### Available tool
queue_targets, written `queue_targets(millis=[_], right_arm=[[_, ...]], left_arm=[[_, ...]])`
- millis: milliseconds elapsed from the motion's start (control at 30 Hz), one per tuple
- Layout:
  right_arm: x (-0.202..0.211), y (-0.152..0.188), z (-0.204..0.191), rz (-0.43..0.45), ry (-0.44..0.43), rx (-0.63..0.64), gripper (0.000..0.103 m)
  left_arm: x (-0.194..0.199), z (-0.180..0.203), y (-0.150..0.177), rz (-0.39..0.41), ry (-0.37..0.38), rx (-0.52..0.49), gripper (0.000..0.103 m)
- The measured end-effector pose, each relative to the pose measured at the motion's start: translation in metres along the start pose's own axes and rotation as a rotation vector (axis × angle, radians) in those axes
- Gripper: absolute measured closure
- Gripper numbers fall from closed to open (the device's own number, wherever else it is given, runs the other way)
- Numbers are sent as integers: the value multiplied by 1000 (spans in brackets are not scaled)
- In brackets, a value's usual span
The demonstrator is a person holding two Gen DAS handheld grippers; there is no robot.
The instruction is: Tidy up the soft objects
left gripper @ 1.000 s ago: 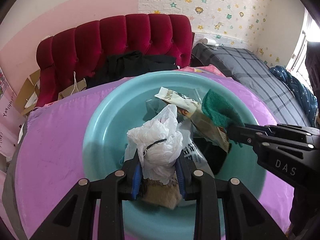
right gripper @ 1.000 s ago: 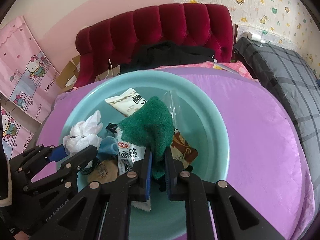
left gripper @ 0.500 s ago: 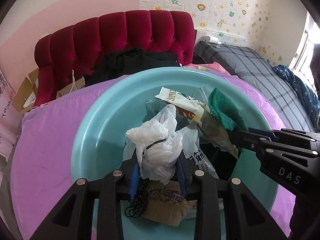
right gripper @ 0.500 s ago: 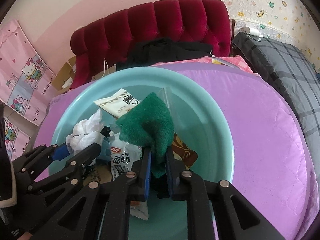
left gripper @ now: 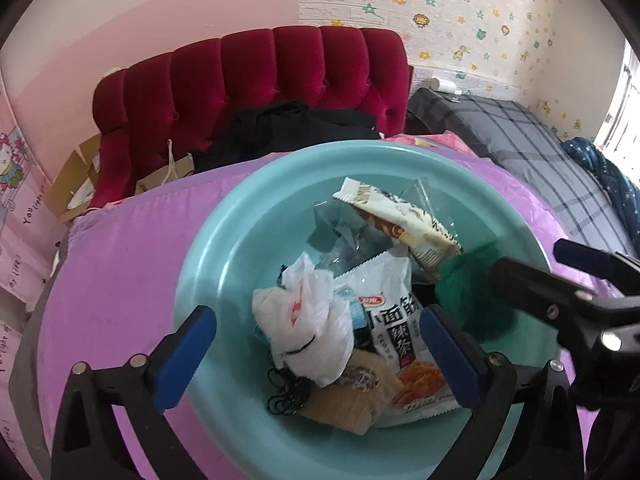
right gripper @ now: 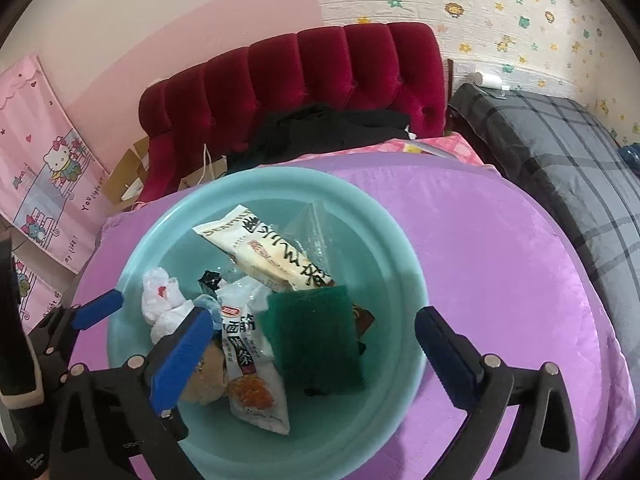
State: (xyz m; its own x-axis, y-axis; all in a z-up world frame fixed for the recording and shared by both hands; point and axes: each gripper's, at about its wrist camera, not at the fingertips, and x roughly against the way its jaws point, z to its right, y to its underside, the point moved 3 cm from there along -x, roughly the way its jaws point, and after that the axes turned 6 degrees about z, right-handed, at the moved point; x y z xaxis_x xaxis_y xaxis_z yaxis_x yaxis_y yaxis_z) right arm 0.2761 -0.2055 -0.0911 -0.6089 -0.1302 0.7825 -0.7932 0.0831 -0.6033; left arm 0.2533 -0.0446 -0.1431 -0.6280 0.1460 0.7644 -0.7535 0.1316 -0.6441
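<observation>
A teal basin [left gripper: 224, 248] [right gripper: 400, 248] sits on a purple bedspread and holds soft items. A crumpled white plastic bag [left gripper: 308, 320] [right gripper: 162, 304] lies in it, with snack packets [left gripper: 390, 336] [right gripper: 248, 356], a long cream packet [left gripper: 396, 220] [right gripper: 264, 248], a tan pouch [left gripper: 352, 396], black hair ties [left gripper: 286, 396] and a green scouring pad [right gripper: 316, 340] [left gripper: 468, 296]. My left gripper [left gripper: 316, 356] is open above the bag. My right gripper [right gripper: 312, 348] is open above the green pad. Neither holds anything.
A red tufted headboard [left gripper: 260, 76] [right gripper: 304, 80] stands behind, with black clothing [left gripper: 296, 128] below it. A grey plaid bed [left gripper: 532, 148] [right gripper: 560, 144] lies to the right. Cardboard and paper bags [left gripper: 80, 176] sit at the left, by pink wall posters [right gripper: 44, 160].
Both grippers opened. The left let go of the white plastic bag and the right let go of the green pad; both items now lie in the basin.
</observation>
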Motion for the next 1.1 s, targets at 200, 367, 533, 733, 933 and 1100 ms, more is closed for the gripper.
queue_targets(millis=[200,367,533,733,933,1100], right_arm=[[10,7,3,-14,12,7,0],[25,13,0,-17,20,26,0],[42,18,-3,-15,18,53,0],[68,22,-10,-16,1,96,0],[97,30,-19,-11,-36,144,0],[122,45,-27,-3,-52,182,0]], left_arm=[[14,0,10,-7,-31,-11,0],[31,0,16,0,-56,-13,0],[48,3,20,6,-71,-14,0],[77,7,27,33,-87,-3,0],[105,12,35,45,-85,17,0],[128,17,46,55,-83,38,0]])
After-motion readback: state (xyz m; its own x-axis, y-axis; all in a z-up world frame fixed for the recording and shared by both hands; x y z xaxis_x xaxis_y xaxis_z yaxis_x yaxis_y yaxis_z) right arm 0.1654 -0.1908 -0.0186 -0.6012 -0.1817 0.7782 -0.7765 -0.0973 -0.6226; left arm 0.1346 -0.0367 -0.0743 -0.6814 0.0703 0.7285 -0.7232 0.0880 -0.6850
